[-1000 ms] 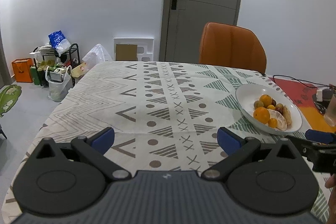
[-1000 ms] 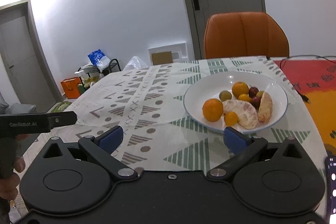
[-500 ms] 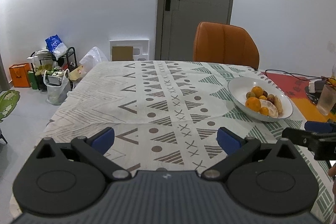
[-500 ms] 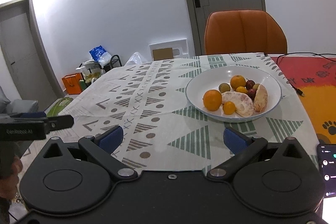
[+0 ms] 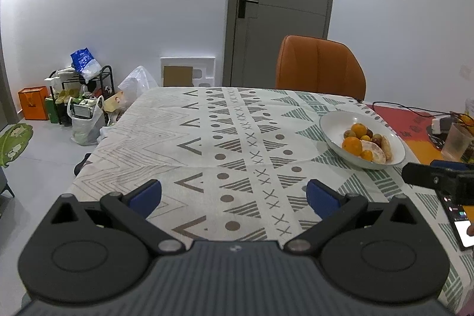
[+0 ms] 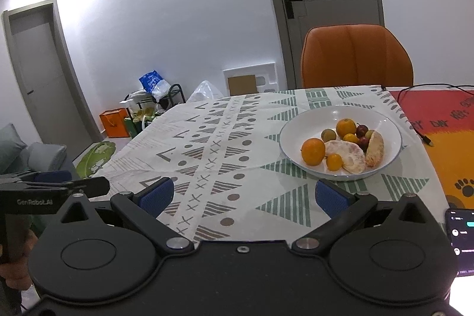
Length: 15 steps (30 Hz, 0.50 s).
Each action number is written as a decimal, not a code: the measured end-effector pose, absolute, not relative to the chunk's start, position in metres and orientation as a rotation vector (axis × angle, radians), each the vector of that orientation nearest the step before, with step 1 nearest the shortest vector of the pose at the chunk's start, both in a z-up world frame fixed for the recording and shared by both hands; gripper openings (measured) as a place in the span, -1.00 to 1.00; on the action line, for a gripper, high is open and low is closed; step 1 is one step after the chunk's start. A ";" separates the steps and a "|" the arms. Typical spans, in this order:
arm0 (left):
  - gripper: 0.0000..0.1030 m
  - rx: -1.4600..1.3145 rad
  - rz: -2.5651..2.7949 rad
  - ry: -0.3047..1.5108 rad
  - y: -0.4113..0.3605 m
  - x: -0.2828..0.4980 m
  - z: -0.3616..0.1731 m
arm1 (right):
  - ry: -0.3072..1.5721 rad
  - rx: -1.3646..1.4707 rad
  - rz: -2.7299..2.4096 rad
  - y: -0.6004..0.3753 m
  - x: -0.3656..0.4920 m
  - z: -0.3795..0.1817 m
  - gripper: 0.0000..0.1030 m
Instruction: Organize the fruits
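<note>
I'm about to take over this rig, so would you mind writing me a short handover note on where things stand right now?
Left gripper: open, empty, held above the patterned tablecloth.
Right gripper: open, empty, short of the white bowl.
Fruit: all in the bowl, namely a large orange, peeled citrus pieces, small orange and dark red fruits. None lies on the cloth.
Nearby: a lit phone at the near right edge.
Done: no fruit picked up yet.
Left: all the organizing; the right gripper is closer to the bowl.
</note>
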<state>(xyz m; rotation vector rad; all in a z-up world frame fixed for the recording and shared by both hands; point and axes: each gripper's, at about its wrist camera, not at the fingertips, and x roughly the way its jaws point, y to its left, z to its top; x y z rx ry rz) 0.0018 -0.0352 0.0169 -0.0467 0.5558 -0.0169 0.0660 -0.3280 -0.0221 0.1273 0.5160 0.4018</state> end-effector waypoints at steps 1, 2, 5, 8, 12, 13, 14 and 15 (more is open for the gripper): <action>1.00 -0.041 -0.015 0.554 -0.036 0.000 0.018 | 0.514 0.127 0.399 -0.329 0.065 -0.022 1.00; 1.00 -0.038 -0.014 0.554 -0.036 -0.001 0.019 | 0.511 0.127 0.398 -0.331 0.063 -0.021 1.00; 1.00 -0.042 -0.016 0.556 -0.038 -0.005 0.023 | 0.506 0.140 0.392 -0.335 0.059 -0.018 1.00; 1.00 -0.035 -0.015 0.550 -0.041 -0.009 0.026 | 0.500 0.138 0.382 -0.338 0.055 -0.016 1.00; 1.00 -0.035 -0.019 0.540 -0.043 -0.015 0.030 | 0.496 0.121 0.401 -0.337 0.049 -0.013 1.00; 1.00 -0.038 -0.015 0.538 -0.042 -0.015 0.031 | 0.495 0.118 0.403 -0.337 0.047 -0.012 1.00; 1.00 -0.043 -0.014 0.536 -0.042 -0.016 0.032 | 0.495 0.117 0.402 -0.337 0.046 -0.012 1.00; 1.00 -0.048 -0.014 0.533 -0.041 -0.017 0.033 | 0.493 0.119 0.402 -0.337 0.045 -0.011 1.00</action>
